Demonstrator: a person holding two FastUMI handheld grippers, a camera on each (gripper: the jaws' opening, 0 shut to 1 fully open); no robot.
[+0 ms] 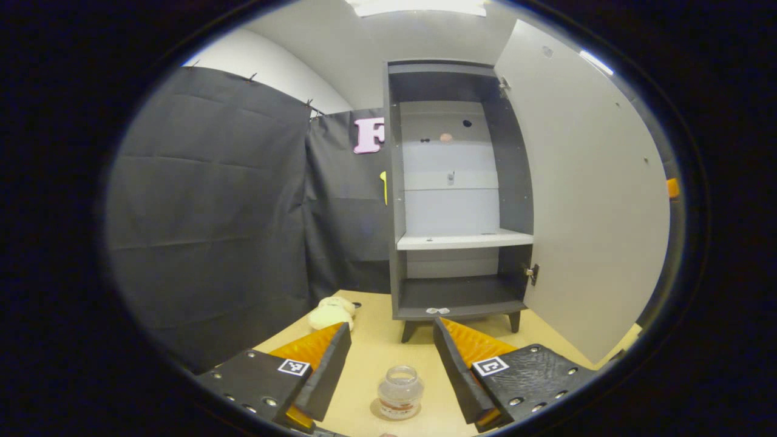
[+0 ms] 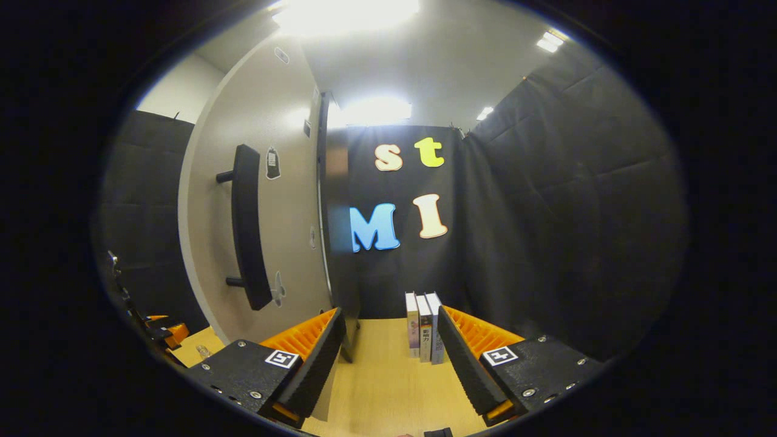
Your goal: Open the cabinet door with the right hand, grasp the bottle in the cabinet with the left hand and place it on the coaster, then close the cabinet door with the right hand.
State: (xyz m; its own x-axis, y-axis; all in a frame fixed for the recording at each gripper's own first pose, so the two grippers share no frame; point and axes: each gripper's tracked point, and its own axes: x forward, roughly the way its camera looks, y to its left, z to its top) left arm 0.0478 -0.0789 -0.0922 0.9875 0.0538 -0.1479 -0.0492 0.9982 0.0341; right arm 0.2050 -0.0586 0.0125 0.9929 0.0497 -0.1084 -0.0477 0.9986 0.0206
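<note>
Left tongs (image 1: 391, 358) spread wide, released, flanking small clear glass bottle (image 1: 400, 392) on round coaster (image 1: 377, 413); right tongs (image 2: 391, 358) wide, empty.

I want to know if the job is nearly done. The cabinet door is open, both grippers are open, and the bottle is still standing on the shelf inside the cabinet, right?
Not quite. The bottle is not on the shelf. The left gripper view shows it out on the table, on the coaster, between the open fingers of the left gripper. The cabinet door is open, and the right gripper is open too.
</note>
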